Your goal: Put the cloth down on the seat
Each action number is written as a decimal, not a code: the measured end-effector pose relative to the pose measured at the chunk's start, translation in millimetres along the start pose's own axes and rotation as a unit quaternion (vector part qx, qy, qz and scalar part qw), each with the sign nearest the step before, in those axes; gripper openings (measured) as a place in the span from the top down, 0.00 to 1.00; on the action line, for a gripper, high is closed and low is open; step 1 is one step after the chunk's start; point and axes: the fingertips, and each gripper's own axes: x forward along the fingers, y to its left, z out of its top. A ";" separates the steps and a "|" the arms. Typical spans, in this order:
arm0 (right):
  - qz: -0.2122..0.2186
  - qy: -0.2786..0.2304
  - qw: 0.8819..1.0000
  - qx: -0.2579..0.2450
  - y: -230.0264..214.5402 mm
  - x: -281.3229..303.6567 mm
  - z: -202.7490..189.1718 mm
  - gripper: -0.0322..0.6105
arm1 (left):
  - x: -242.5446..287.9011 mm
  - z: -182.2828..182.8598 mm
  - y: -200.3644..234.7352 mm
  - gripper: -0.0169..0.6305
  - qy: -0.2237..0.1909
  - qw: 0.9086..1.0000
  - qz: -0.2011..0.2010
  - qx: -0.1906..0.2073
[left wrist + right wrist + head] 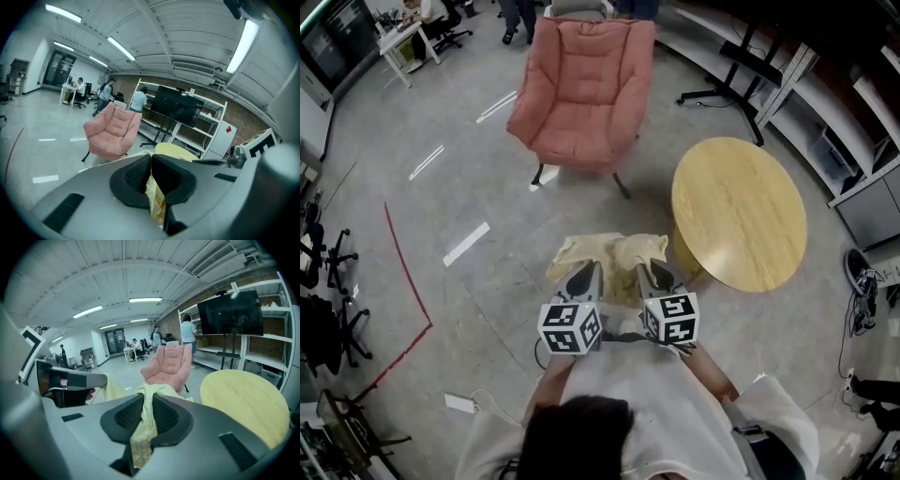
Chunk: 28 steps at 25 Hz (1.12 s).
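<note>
A pale yellow cloth (pixel 612 253) hangs between my two grippers, held up in front of me above the floor. My left gripper (pixel 584 278) is shut on its left part; in the left gripper view the cloth (pixel 155 199) is pinched between the black pads. My right gripper (pixel 653 275) is shut on its right part, and the cloth (pixel 145 420) drapes over and between the pads there. The pink padded armchair (pixel 581 89) stands a good way ahead on the floor, its seat bare; it also shows as the armchair (pixel 112 131) and the armchair (pixel 168 364) in the gripper views.
A round wooden table (pixel 738 212) stands close on the right, next to the right gripper. A TV stand (pixel 750 70) and shelves (pixel 853 122) line the far right. People sit and stand at desks (pixel 408 37) far back left. Red tape (pixel 408 272) marks the floor at left.
</note>
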 end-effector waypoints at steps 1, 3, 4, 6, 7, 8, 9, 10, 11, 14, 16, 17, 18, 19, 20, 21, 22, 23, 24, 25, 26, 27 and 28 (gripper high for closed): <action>-0.001 -0.003 1.000 -0.001 3.8 1.1 1.9 0.84 | -1.1 1.6 2.3 0.92 -0.001 1.000 -0.003 0.001; -0.001 -0.011 1.000 0.003 13.7 3.2 6.9 0.84 | -4.5 4.9 8.1 0.92 -0.003 1.000 -0.010 0.003; -0.002 -0.015 1.000 0.005 19.2 4.4 9.7 0.84 | -6.7 6.8 11.7 0.92 -0.004 1.000 -0.014 0.003; -0.005 -0.024 1.000 0.011 28.9 7.0 14.2 0.84 | -11.2 10.4 19.3 0.92 -0.007 1.000 -0.022 0.005; -0.008 -0.027 1.000 0.013 32.3 8.7 15.4 0.84 | -12.9 12.2 23.0 0.92 -0.008 1.000 -0.025 0.006; -0.012 -0.029 0.999 0.016 34.4 11.0 16.3 0.84 | -13.8 14.2 26.4 0.92 -0.010 1.000 -0.028 0.008; -0.015 -0.031 0.999 0.017 35.7 13.6 17.0 0.84 | -14.1 16.0 29.5 0.92 -0.011 0.999 -0.031 0.010; -0.019 -0.033 0.999 0.018 36.9 16.4 17.3 0.84 | -14.1 17.4 32.6 0.92 -0.012 0.999 -0.034 0.011; -0.023 -0.033 0.999 0.018 38.7 19.3 17.7 0.84 | -14.2 18.4 36.3 0.92 -0.011 0.999 -0.036 0.013; -0.032 -0.033 0.999 0.013 48.5 28.3 20.6 0.84 | -15.8 22.7 50.2 0.92 -0.009 0.999 -0.041 0.015; -0.032 -0.030 0.999 0.005 57.3 33.7 23.9 0.84 | -17.0 27.2 58.8 0.92 -0.009 0.999 -0.041 0.012; -0.030 -0.029 0.999 0.003 60.8 36.0 25.8 0.84 | -17.0 29.3 62.1 0.92 -0.008 0.999 -0.042 0.011; -0.029 -0.027 0.999 0.003 63.0 38.2 27.6 0.84 | -16.4 31.0 64.7 0.92 -0.008 0.999 -0.042 0.010; -0.029 -0.026 0.999 0.004 63.6 40.5 29.0 0.84 | -15.1 32.4 66.7 0.92 -0.007 0.999 -0.043 0.009; -0.028 -0.025 0.999 0.007 62.9 42.7 30.1 0.84 | -13.4 33.5 68.2 0.92 -0.007 0.999 -0.043 0.008; -0.028 -0.024 0.999 0.011 61.3 45.0 31.1 0.84 | -11.2 34.6 69.7 0.92 -0.006 0.999 -0.043 0.006; -0.029 -0.023 0.999 0.014 59.5 47.6 32.4 0.84 | -8.9 36.0 71.5 0.92 -0.005 0.999 -0.042 0.005; -0.029 -0.023 0.999 0.017 58.0 50.8 34.3 0.84 | -6.5 37.9 74.0 0.92 -0.004 0.999 -0.040 0.003; -0.028 -0.023 0.999 0.018 56.9 54.7 36.8 0.84 | -4.1 40.1 77.1 0.92 -0.005 0.999 -0.039 0.002; -0.026 -0.024 0.999 0.018 55.9 59.2 39.5 0.84 | -1.4 42.3 80.5 0.92 -0.006 0.999 -0.037 0.000; -0.024 -0.024 0.999 0.017 54.7 64.2 42.1 0.84 | 1.9 44.2 84.0 0.92 -0.007 0.999 -0.034 -0.001; -0.021 -0.023 0.999 0.015 52.8 69.8 44.4 0.84 | 6.4 45.8 87.4 0.92 -0.008 1.000 -0.030 -0.003; -0.018 -0.022 1.000 0.012 49.9 75.9 46.7 0.84 | 12.1 47.4 90.5 0.92 -0.009 1.000 -0.026 -0.006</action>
